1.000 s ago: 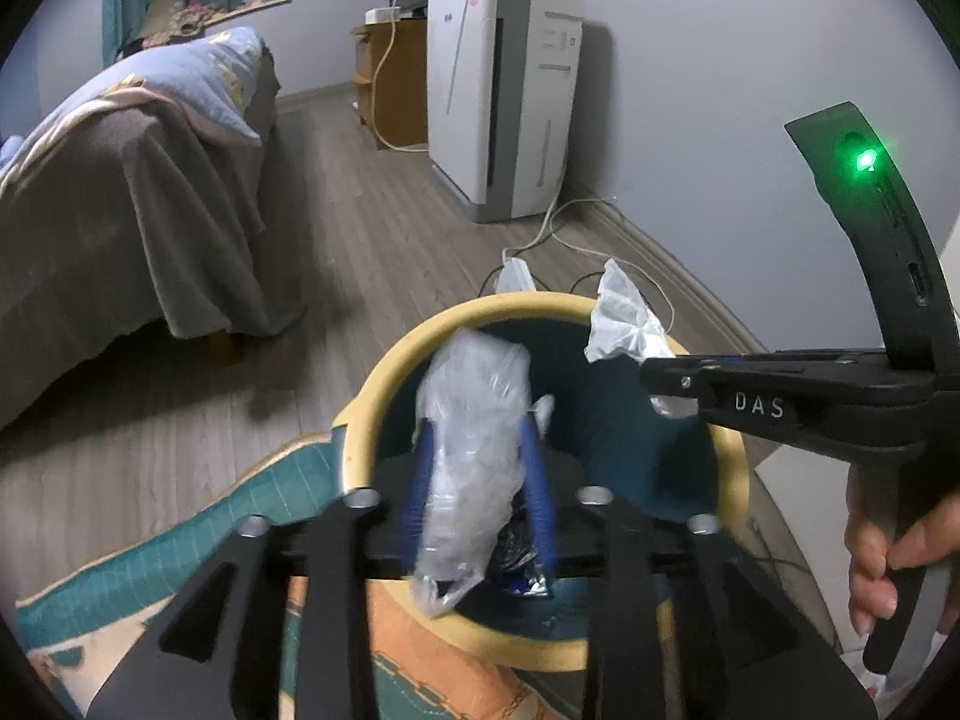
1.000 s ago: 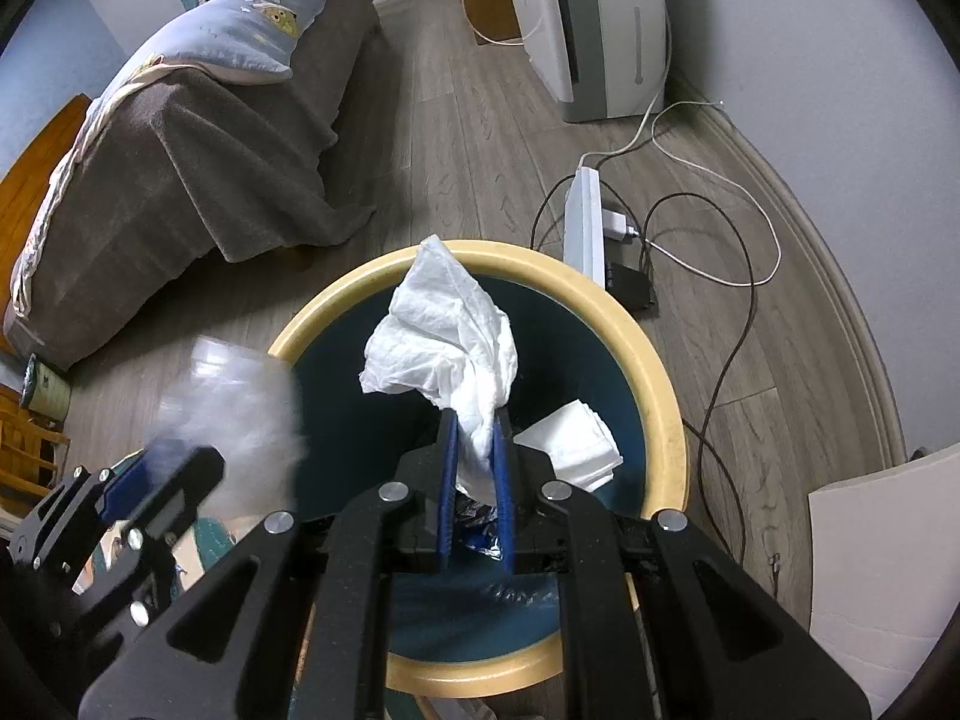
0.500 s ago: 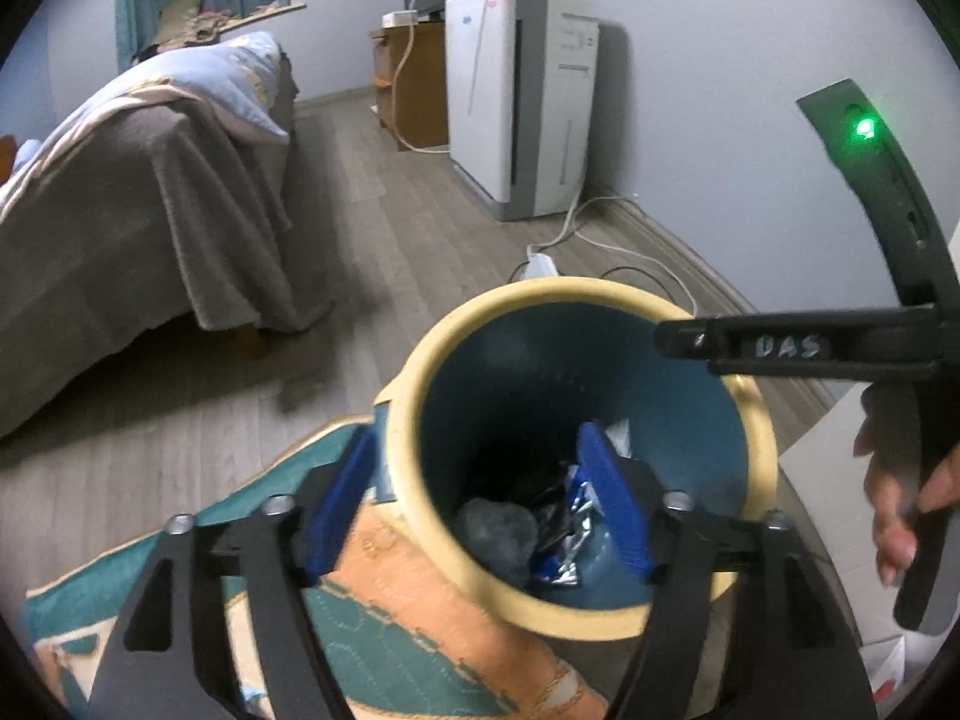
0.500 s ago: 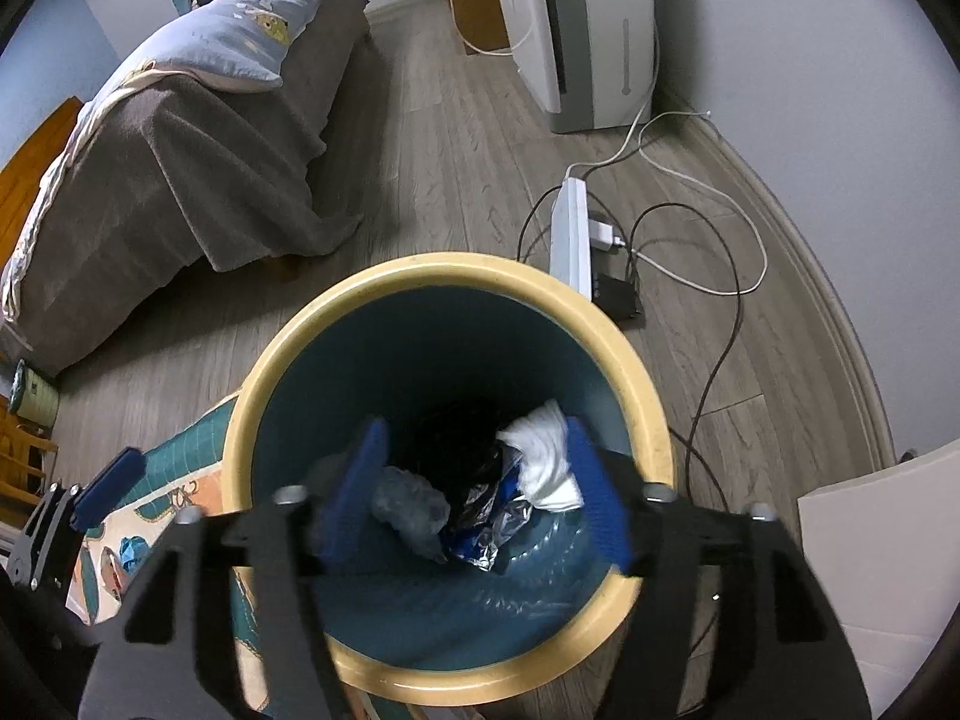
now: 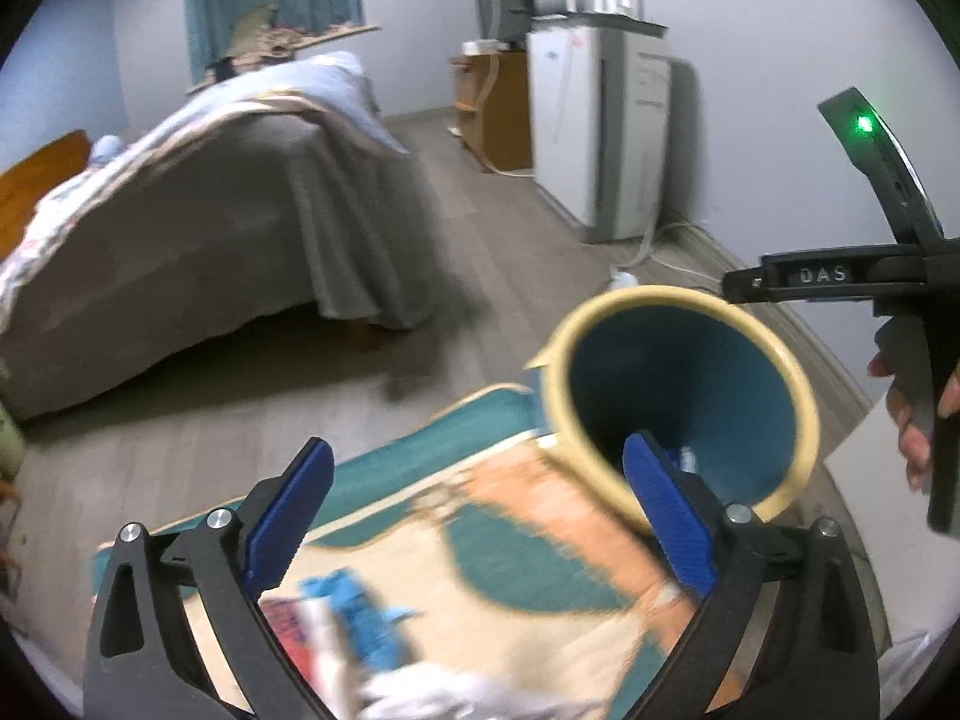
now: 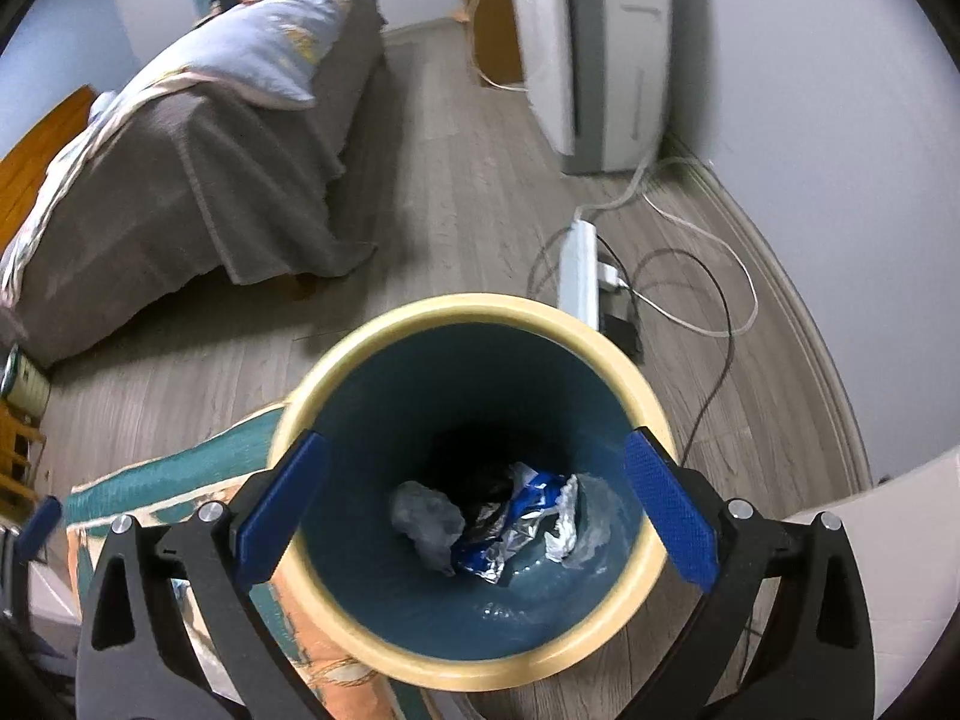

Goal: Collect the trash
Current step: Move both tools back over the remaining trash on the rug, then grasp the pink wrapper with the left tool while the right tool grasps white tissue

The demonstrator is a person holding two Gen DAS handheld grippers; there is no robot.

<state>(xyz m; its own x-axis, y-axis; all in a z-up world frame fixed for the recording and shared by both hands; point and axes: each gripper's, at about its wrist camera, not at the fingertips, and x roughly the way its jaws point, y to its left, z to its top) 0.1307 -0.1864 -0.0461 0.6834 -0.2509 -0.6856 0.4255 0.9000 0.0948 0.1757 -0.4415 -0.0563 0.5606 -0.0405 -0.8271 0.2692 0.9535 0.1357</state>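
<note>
Both loads have gone since the earlier frames: the clear plastic bag no longer sits between the left pads and the white tissue no longer sits between the right pads. Both sets of jaws have just been opening and now stand spread wide with nothing between them.

Left hand-held gripper: it has swung away from the trash bin, which now lies to the upper right of its view, and it points obliquely down over the patterned floor mat. Its right blue pad overlaps the bin's near rim in the picture; contact cannot be confirmed. Blurred litter lies on the mat below the jaws: a blue scrap and crumpled white paper.

Right hand-held gripper: it points steeply down, centred over the bin's mouth, with the blue pads framing the cream rim on either side. In the left wrist view its black body shows at the right edge with a green light lit, and a person's hand wraps the handle.

Bin contents, at the bottom of the teal interior: a crumpled clear plastic bag, a blue and silver foil wrapper, and pale crumpled material beside it, type unclear.

Surroundings: a bed with a brown cover, a white appliance against the wall, a power strip with cables on the wooden floor behind the bin.
</note>
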